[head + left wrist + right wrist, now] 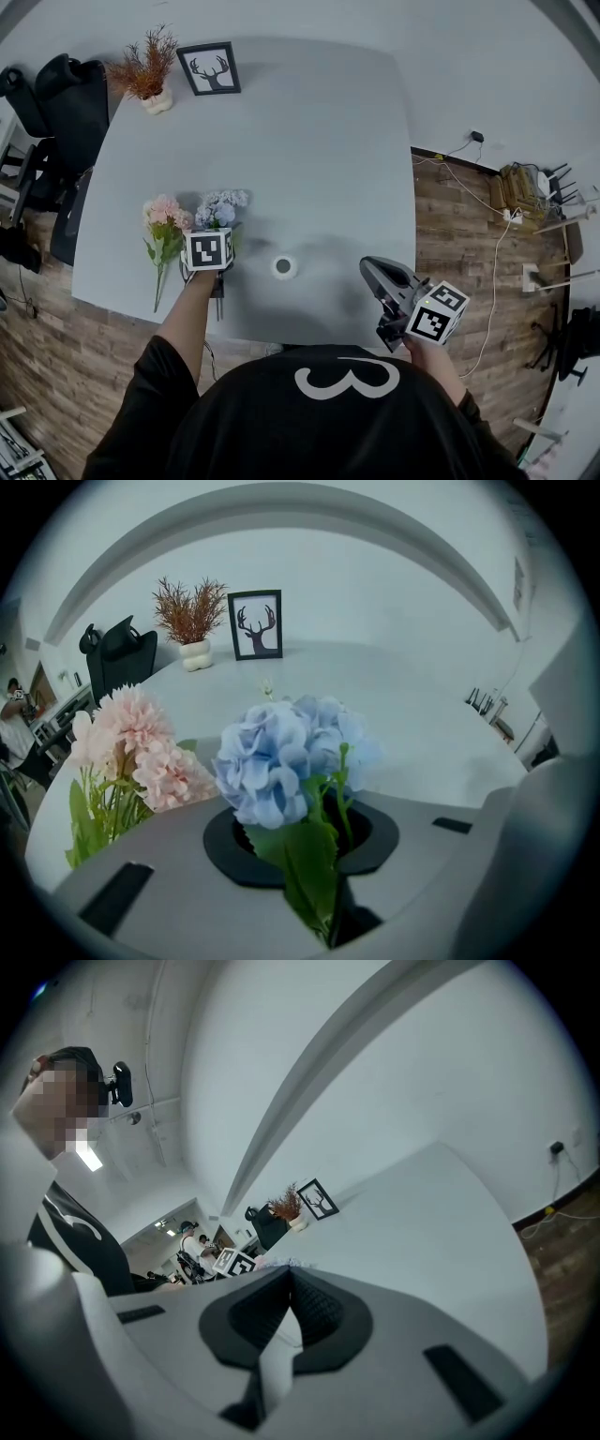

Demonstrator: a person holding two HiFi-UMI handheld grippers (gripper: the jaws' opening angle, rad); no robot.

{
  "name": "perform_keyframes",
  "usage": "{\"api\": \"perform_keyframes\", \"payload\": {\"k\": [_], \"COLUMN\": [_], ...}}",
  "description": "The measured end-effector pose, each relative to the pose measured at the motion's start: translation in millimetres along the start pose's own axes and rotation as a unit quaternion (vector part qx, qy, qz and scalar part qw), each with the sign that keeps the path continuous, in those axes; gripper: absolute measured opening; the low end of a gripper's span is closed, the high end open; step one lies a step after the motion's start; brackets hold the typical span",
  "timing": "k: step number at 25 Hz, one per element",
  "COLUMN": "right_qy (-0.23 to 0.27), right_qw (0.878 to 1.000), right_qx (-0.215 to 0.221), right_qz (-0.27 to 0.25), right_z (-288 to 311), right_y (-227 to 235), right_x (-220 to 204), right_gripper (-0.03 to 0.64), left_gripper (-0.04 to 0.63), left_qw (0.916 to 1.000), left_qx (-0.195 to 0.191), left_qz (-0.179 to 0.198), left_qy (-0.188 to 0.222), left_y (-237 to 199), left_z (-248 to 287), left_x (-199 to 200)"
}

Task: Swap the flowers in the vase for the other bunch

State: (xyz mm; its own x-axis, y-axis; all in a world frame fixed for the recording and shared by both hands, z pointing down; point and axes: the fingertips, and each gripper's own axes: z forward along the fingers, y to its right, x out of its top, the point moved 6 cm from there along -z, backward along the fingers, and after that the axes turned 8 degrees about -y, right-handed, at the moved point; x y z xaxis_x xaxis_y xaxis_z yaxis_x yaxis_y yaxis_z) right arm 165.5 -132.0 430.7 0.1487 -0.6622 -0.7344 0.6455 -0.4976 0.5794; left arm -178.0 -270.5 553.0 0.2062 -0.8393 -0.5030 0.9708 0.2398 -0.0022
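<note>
Two bunches of flowers are on the grey bench. At the far left the pink bunch lies flat on its own. Just beside it is the blue bunch, with the left tongs closed on its green stems and its blooms pointing away from the person. Next comes one small white vase, upright near the bench's front edge and apart from both bunches. At the right, the right tongs hover at the bench edge, pads together and holding nothing. At the back left stand one potted dried plant and one framed deer picture.
</note>
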Motion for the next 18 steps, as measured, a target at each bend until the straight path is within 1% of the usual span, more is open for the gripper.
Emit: {"api": "perform_keyframes", "payload": {"k": [3, 7, 10, 14, 18], "right_qy": [-0.002, -0.003, -0.002, -0.004, -0.004], "right_qw": [1.000, 1.000, 1.000, 1.000, 1.000], "right_qx": [0.000, 0.002, 0.004, 0.011, 0.017], "right_qz": [-0.002, -0.007, -0.009, -0.014, -0.020], "right_z": [0.7, 2.3, 2.7, 6.6, 7.7], "right_y": [-3.9, -10.2, -15.6, -23.4, -33.3], "right_x": [-2.0, -4.4, -5.2, -7.1, -11.4], "right_gripper": [0.009, 0.009, 0.009, 0.009, 0.009], "left_gripper": [0.084, 0.077, 0.074, 0.071, 0.071], "left_qw": [0.9997, 0.9979, 0.9950, 0.9868, 0.9742], "left_qx": [-0.009, -0.024, -0.036, -0.056, -0.078], "left_qz": [-0.016, -0.026, -0.029, -0.043, -0.036], "left_qy": [0.015, 0.055, 0.089, 0.146, 0.209], "left_y": [-1.3, -0.4, 2.4, 5.7, 16.6], "left_z": [-13.4, -33.1, -53.0, -86.0, -128.6], "left_x": [2.3, 9.5, 17.4, 33.5, 50.7]}}
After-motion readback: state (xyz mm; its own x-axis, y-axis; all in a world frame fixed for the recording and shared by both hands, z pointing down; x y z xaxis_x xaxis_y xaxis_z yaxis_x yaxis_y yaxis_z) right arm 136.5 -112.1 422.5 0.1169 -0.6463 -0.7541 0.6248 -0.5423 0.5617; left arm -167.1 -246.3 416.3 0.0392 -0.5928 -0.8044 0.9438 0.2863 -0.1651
